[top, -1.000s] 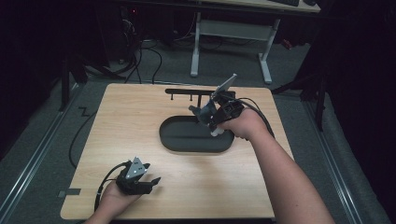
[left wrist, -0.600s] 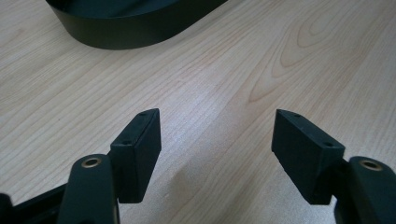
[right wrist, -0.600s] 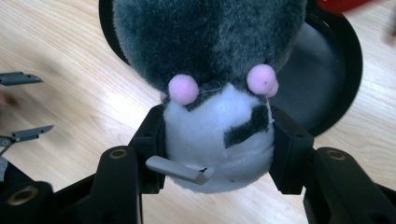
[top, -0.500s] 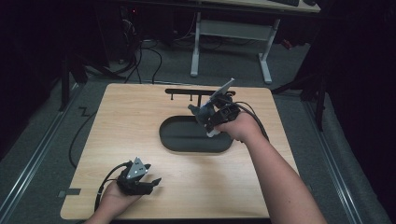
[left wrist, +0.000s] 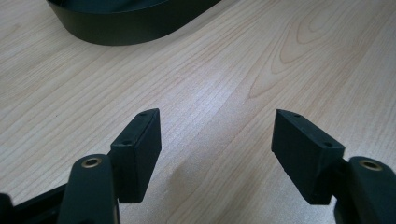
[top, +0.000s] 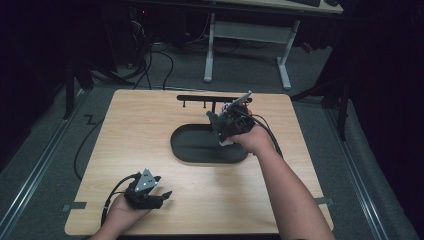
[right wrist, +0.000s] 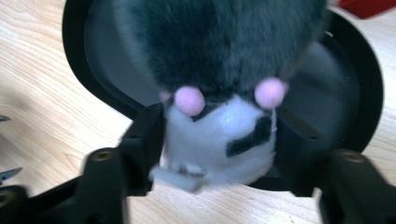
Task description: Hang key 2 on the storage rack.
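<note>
A plush toy point(right wrist: 219, 135) with grey fur, a white face and two pink dots is clamped between the jaws of my right gripper point(right wrist: 219, 144). In the high view the right gripper point(top: 226, 132) hangs over the right end of a black oval tray point(top: 185, 155), with a bit of the white plush toy point(top: 226, 142) showing under it. The tray's rim point(right wrist: 355, 93) lies just behind the toy. My left gripper point(top: 165, 196) rests near the table's front left, open, nothing between its jaws point(left wrist: 217, 140). The tray's wall point(left wrist: 126, 28) lies ahead of it.
A black bar with small pegs point(top: 207, 98) stands at the back of the wooden table point(top: 125, 130). Something red point(right wrist: 369, 5) lies past the tray. A cable point(top: 82, 145) hangs off the left edge. A desk frame point(top: 250, 35) stands beyond.
The right gripper with the plush toy has drifted slightly left and nearer over the tray. The left gripper has stayed put.
</note>
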Demonstrator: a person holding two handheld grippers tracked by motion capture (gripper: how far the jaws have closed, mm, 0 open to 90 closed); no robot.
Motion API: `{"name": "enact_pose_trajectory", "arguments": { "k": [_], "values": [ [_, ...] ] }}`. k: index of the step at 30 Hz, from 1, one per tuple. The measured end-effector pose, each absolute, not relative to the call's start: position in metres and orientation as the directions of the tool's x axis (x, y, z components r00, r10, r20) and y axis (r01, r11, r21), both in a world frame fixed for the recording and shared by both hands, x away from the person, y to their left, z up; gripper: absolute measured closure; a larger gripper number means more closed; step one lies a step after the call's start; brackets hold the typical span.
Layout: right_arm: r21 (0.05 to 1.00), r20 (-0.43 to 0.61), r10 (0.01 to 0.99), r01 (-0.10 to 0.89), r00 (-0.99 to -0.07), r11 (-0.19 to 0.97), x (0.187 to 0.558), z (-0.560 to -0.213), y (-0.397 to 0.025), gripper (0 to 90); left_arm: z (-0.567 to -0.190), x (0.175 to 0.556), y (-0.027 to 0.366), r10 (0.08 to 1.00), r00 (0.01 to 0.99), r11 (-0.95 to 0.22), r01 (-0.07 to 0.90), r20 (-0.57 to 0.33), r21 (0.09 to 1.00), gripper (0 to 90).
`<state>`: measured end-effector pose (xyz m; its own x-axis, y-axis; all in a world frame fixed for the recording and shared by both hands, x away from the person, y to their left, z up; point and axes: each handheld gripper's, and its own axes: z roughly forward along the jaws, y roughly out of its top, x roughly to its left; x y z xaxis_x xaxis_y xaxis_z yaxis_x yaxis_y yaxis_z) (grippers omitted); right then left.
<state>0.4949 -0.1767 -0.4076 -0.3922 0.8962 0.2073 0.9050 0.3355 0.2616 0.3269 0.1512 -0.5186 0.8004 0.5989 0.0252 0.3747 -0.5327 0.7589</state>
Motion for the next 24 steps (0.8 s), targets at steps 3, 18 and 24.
{"name": "enact_pose_trajectory", "arguments": {
  "k": [3,18,24],
  "values": [
    [0.268,0.208,0.897,0.905,-0.389,0.330,0.489,-0.413,-0.181,32.7,-0.519,0.327,0.150,0.597,0.802,-0.538,0.376,0.025,0.755,33.3],
    [0.566,0.138,0.901,0.779,-0.412,0.270,0.408,-0.453,-0.246,33.7,-0.522,0.327,0.147,0.607,0.794,-0.542,0.388,0.028,0.745,32.8],
    [0.720,0.043,0.897,0.636,-0.440,0.277,0.355,-0.490,-0.270,33.5,-0.524,0.329,0.146,0.610,0.792,-0.541,0.390,0.028,0.745,32.3]
  ]
}}
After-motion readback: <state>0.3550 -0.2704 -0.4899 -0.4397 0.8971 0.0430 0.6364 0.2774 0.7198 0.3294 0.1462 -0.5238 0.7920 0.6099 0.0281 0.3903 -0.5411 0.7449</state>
